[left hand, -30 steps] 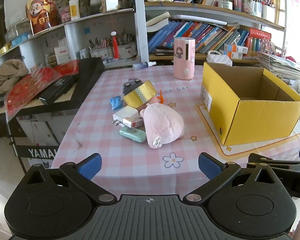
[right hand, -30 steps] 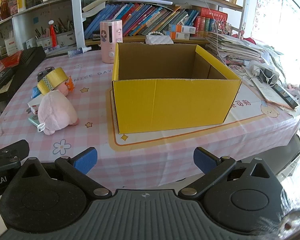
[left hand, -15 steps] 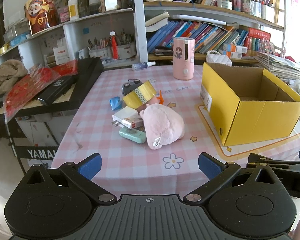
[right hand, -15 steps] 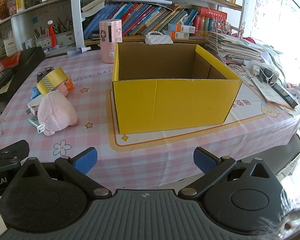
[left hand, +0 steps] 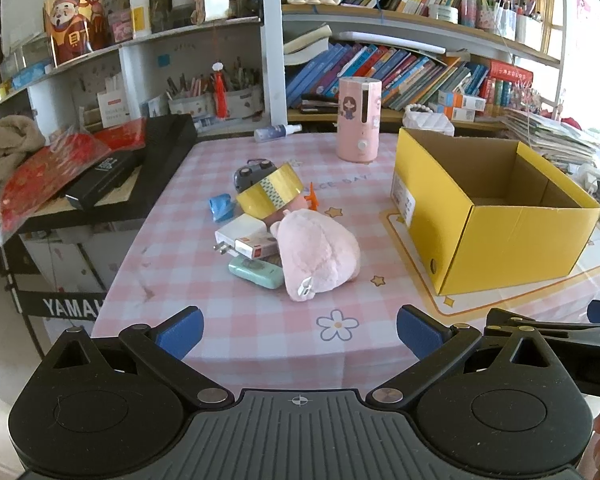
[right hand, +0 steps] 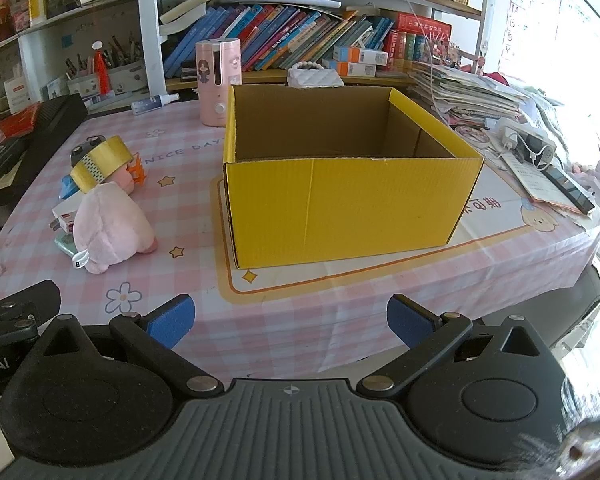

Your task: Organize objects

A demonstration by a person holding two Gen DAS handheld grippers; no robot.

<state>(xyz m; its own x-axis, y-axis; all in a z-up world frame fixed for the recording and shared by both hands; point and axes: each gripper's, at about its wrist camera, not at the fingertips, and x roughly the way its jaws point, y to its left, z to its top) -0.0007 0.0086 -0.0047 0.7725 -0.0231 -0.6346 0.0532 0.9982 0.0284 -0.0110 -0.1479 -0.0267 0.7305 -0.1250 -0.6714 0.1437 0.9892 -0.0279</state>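
matt corrugated cardboard box (right hand: 348, 204), fluffy cloth plush toy (left hand: 318, 254), glossy tape roll (left hand: 270, 192).

Home study rm; bookshelves (left hand: 380, 68); checked tablecloth (left hand: 188, 240)

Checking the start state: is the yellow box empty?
Appears empty. The yellow box is open-topped; bare cardboard walls show inside, though its near wall hides part of the floor.

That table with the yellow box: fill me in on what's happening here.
A person holds two tongs, both open and empty, back at the near edge of the table. The left tongs face a pile: pink plush toy, yellow tape roll, white charger, mint case. The right tongs face the yellow box, which looks empty. Nothing is picked up yet.
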